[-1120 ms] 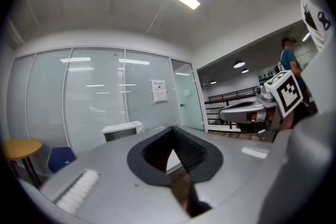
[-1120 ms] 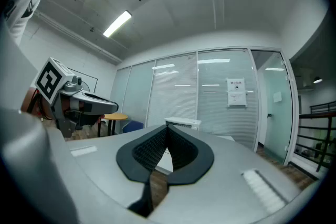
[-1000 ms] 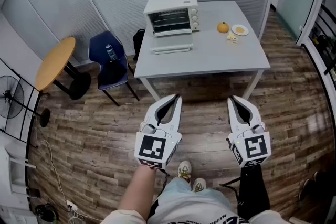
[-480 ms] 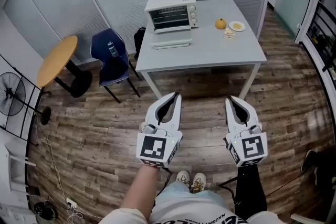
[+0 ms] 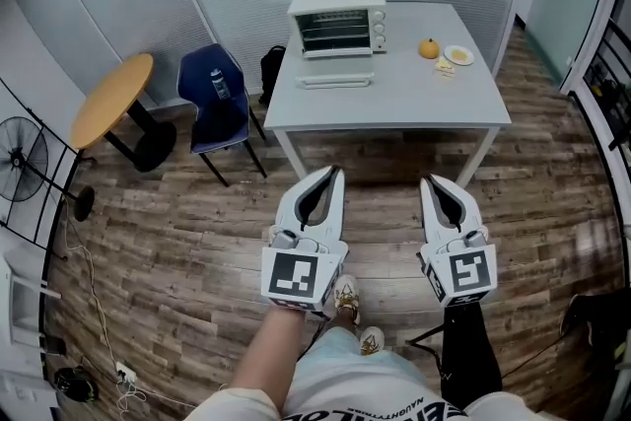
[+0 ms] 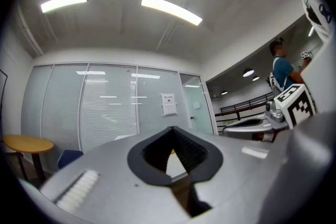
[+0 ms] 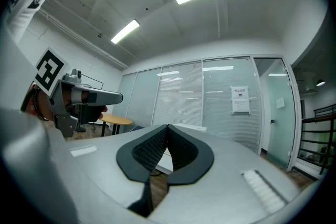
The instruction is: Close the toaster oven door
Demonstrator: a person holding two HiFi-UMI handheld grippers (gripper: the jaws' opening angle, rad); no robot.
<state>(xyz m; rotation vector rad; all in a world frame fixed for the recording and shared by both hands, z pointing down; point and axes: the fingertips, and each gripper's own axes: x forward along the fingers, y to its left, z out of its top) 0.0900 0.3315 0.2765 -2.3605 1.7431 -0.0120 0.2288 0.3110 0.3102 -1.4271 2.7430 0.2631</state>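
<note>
While you stand back on the wood floor, the toaster oven (image 5: pixel 336 20) sits at top centre of the head view, at the far left end of the white table (image 5: pixel 394 108). Its door (image 5: pixel 338 80) is dropped open in front of it. Your left gripper (image 5: pixel 333 172) and right gripper (image 5: pixel 431 181) hang side by side in the lower middle of the frame, well apart from the oven. Each gripper view shows the fingers pressed together at the tips, nothing between them. An orange (image 5: pixel 428 48) and a small plate (image 5: pixel 457 55) sit right of the oven. A blue chair (image 5: pixel 219 113) stands left of the table.
</note>
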